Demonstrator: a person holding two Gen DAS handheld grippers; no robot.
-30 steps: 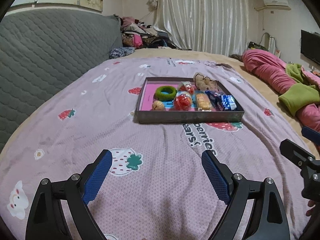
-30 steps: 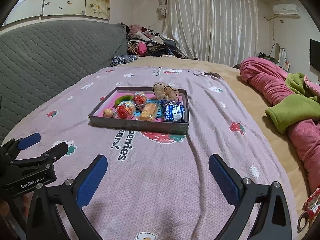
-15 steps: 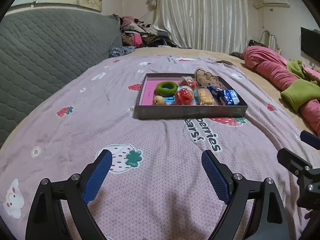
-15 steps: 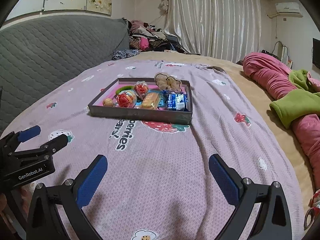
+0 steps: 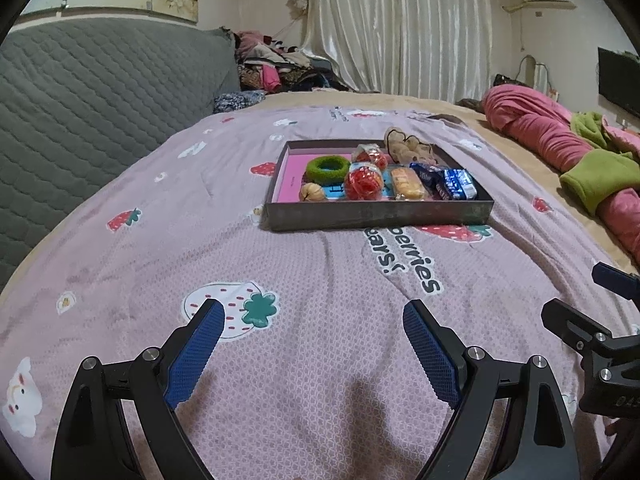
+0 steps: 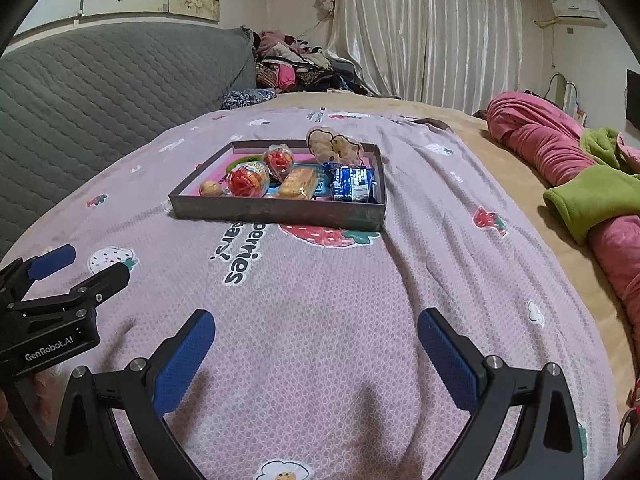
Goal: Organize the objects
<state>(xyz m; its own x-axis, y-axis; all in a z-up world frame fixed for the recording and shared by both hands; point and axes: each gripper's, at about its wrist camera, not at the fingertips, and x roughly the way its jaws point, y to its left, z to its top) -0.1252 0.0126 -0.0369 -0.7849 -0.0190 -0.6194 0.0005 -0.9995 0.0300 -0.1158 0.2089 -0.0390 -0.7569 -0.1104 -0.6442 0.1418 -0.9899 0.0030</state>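
Note:
A dark shallow tray (image 5: 376,216) with a pink floor sits on the bed ahead of both grippers; it also shows in the right wrist view (image 6: 276,213). In it lie a green ring (image 5: 327,169), a red wrapped snack (image 5: 363,182), a yellow bread pack (image 5: 407,183), a blue packet (image 5: 456,184), a walnut (image 5: 311,192) and a beige plush (image 5: 408,146). My left gripper (image 5: 312,320) is open and empty above the blanket. My right gripper (image 6: 316,330) is open and empty too, to the right of the left one.
A pink strawberry-print blanket (image 5: 320,272) covers the bed. A grey quilted headboard (image 5: 92,92) stands at left. Pink and green bedding (image 5: 580,148) lies at right. Clothes (image 5: 276,68) pile up at the back by the curtains.
Both grippers have moved forward toward the tray, which now looks larger and nearer. Both stay open and empty.

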